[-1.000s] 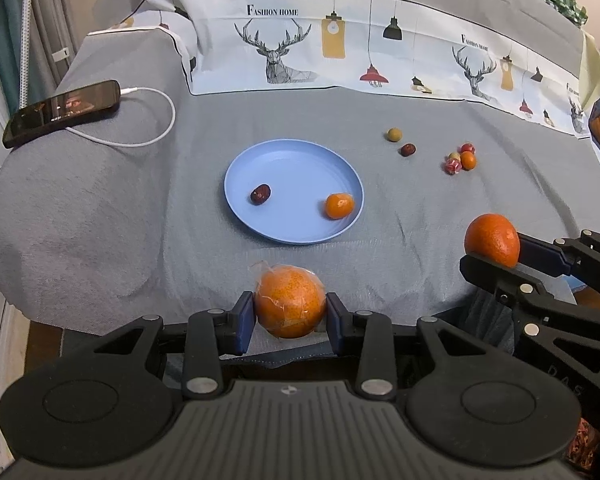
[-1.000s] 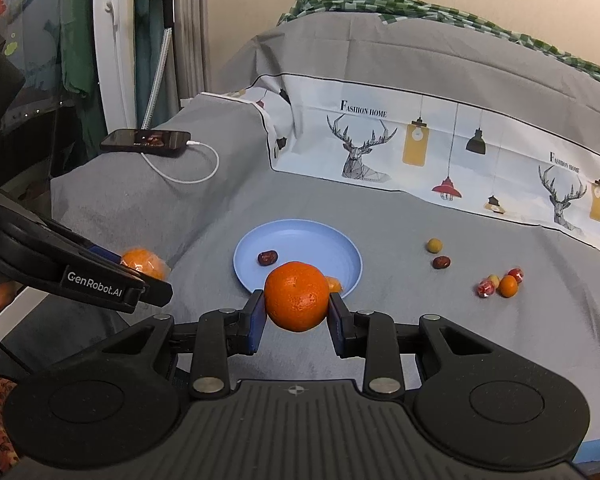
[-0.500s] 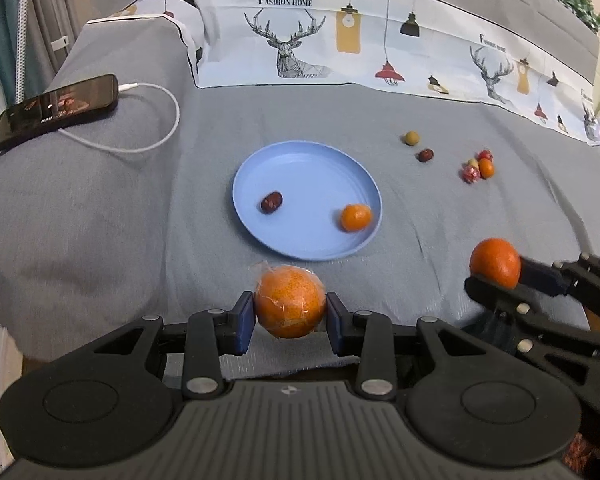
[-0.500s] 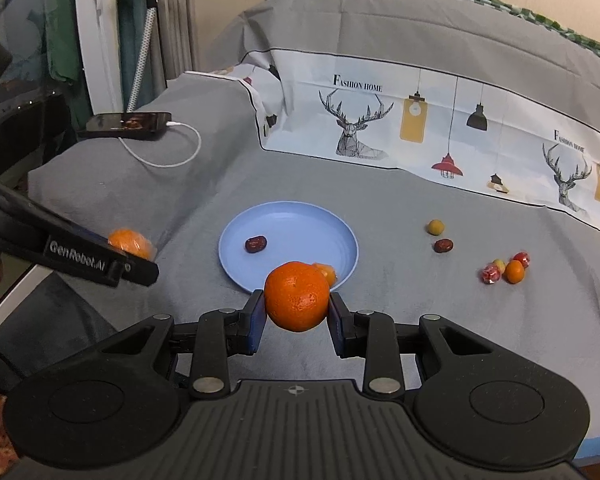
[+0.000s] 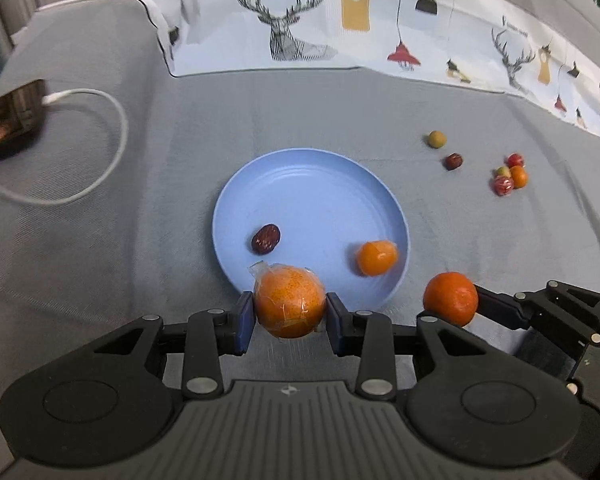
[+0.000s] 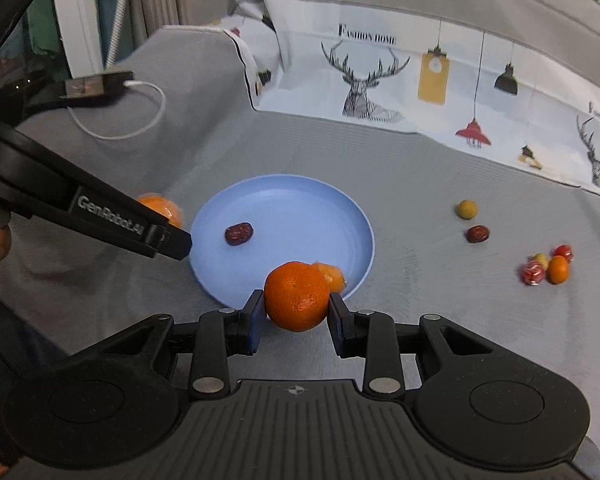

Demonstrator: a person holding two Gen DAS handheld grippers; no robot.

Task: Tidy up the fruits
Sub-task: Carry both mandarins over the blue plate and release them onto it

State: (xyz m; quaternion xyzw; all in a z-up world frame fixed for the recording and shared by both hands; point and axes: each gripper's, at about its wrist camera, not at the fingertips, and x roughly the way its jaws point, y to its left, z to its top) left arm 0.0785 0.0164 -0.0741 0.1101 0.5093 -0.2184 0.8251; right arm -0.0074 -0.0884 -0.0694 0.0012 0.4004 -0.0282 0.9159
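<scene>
Two grippers loaded: left gripper (image 5: 290,316) pinches a film-wrapped orange (image 5: 290,304), right gripper (image 6: 296,312) pinches a bare orange mandarin (image 6: 297,296), both at the round blue plastic plate (image 5: 312,184)'s near rim. Risk: fruit rolling off (shallow rim), or the grippers colliding.

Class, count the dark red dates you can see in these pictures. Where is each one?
2. One date lies on the blue plate; the other date lies on the grey cloth, right of the plate.
</scene>
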